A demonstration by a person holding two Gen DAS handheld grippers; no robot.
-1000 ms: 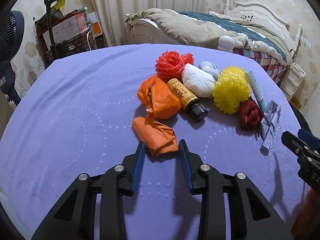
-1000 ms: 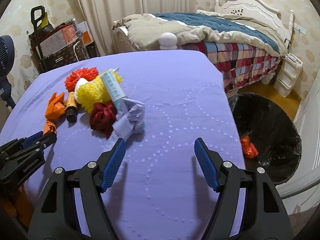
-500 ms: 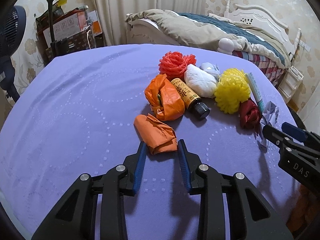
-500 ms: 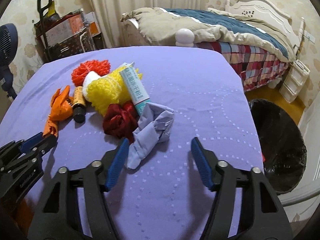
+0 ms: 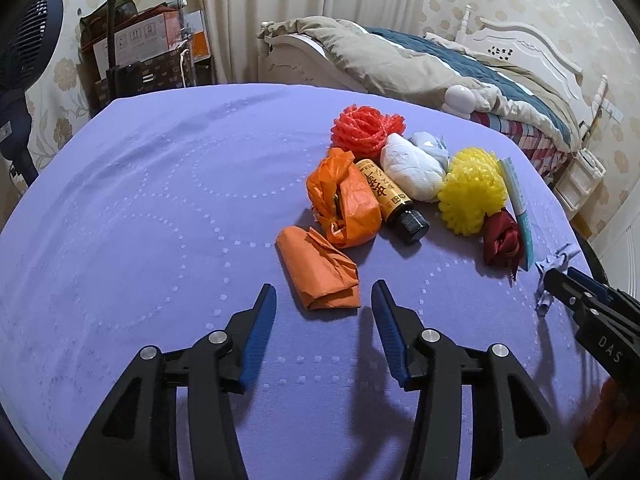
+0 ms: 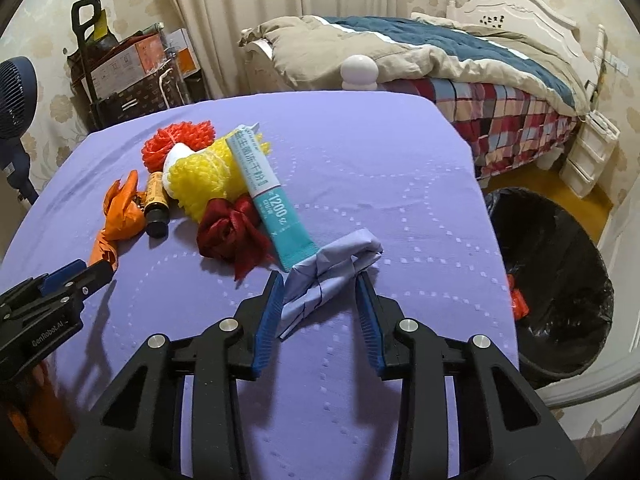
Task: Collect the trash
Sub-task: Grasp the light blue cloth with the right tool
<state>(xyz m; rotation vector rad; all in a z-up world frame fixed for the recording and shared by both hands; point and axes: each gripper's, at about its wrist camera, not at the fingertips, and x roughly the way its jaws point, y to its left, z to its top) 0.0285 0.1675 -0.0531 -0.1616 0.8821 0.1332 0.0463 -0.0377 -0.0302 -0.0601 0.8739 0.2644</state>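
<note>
- A purple table [image 6: 360, 152] fills most of both views, in a bedroom with a bed [image 6: 460, 64] behind it.
- A black trash bin [image 6: 560, 280] stands on the floor just off the table's right edge, lined with a dark bag, with something orange already inside.
- A pile of trash lies on the table: a red mesh ball [image 5: 366, 130], a yellow mesh ball [image 5: 472, 190], a white wad [image 5: 412, 172], a brown bottle [image 5: 390, 200], a teal tube [image 6: 268, 196], a dark red ribbon flower [image 6: 230, 236] and two orange paper wads.
- The right gripper [image 6: 320, 308] is partly open, its jaws set on either side of a crumpled lilac paper [image 6: 328, 276]. The paper's long axis runs from near-left to far-right, slanted across the jaws. Whether the blue pads already touch it cannot be told.
- The left gripper [image 5: 324, 320] is open wide and empty. The nearer orange paper wad [image 5: 316, 268] lies just ahead of its fingertips, not yet between them.
- The right gripper is judged closer to a grasp, and it is also the one nearer the bin.
</note>
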